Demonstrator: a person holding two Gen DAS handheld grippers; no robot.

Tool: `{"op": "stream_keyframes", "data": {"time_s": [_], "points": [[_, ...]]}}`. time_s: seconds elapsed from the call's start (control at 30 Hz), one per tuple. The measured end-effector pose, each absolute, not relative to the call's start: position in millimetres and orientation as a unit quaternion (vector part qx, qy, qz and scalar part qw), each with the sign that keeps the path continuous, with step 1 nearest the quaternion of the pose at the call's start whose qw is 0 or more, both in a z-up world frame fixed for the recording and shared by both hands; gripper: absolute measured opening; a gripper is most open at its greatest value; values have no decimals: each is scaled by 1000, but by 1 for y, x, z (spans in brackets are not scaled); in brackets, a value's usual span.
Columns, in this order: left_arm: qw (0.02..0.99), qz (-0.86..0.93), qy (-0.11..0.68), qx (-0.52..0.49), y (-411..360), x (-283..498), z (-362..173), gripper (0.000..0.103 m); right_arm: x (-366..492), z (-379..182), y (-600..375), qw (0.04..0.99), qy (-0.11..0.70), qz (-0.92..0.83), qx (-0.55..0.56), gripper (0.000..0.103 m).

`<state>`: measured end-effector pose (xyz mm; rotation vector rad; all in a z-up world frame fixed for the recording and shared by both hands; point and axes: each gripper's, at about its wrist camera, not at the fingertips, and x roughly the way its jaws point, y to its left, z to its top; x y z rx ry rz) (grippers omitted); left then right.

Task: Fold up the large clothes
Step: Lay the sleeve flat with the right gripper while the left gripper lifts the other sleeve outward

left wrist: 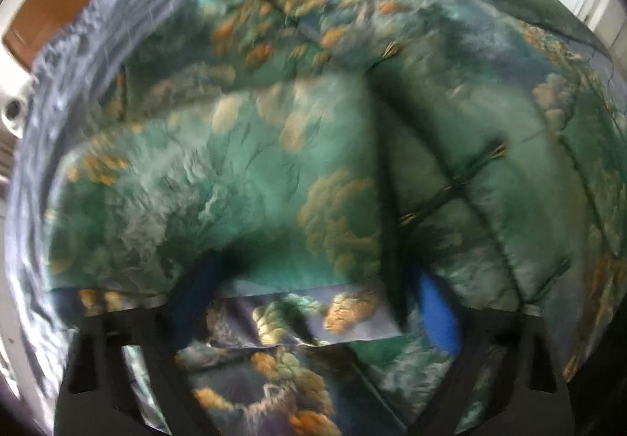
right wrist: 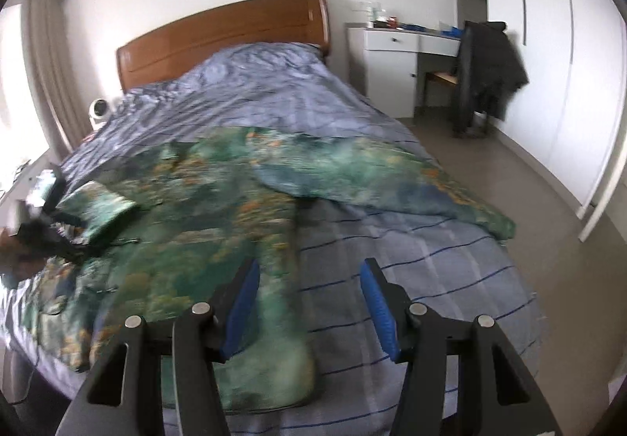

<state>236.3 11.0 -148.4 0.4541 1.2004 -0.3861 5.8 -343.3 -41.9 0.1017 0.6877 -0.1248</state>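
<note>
A large green padded jacket [right wrist: 203, 208] with an orange and blue print lies spread on the bed [right wrist: 411, 263]. One sleeve [right wrist: 392, 177] stretches to the right. My left gripper [right wrist: 51, 216] is at the jacket's left side, shut on a folded part of it [right wrist: 98, 208]. In the left wrist view the jacket [left wrist: 274, 169] fills the frame, and a fold of the fabric [left wrist: 313, 314] sits between the blue pads [left wrist: 439, 314]. My right gripper [right wrist: 309, 275] is open and empty, above the jacket's near right edge.
The bed has a grey-blue striped sheet and a wooden headboard [right wrist: 219, 40]. A white desk [right wrist: 392, 64] and a chair with a dark garment [right wrist: 490, 71] stand at the back right. Floor [right wrist: 556, 240] runs along the bed's right side.
</note>
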Motion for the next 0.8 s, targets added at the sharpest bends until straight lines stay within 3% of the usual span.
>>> {"op": "stream_keyframes", "data": {"time_s": [0.03,0.07,0.13,0.3,0.53,0.8], "points": [[784,-191,559,192,17,236,-149,71,4,-41,-338,939,335,-56,49,55],[785,-205,558,172,23,234,-148,49,2,-40,-333,940,333,-54,48,55],[789,-218,557,142,33,228,-141,13,-2,-39,-326,942,328,-51,43,55],[842,-189,499,77,75,203,-85,12,-2,-37,-317,946,321,-44,35,55],[909,-80,407,-37,217,155,14,13,-6,-27,-304,952,304,-34,21,55],[904,128,398,-91,359,128,4,17,3,-21,-282,955,298,-3,16,55]]}}
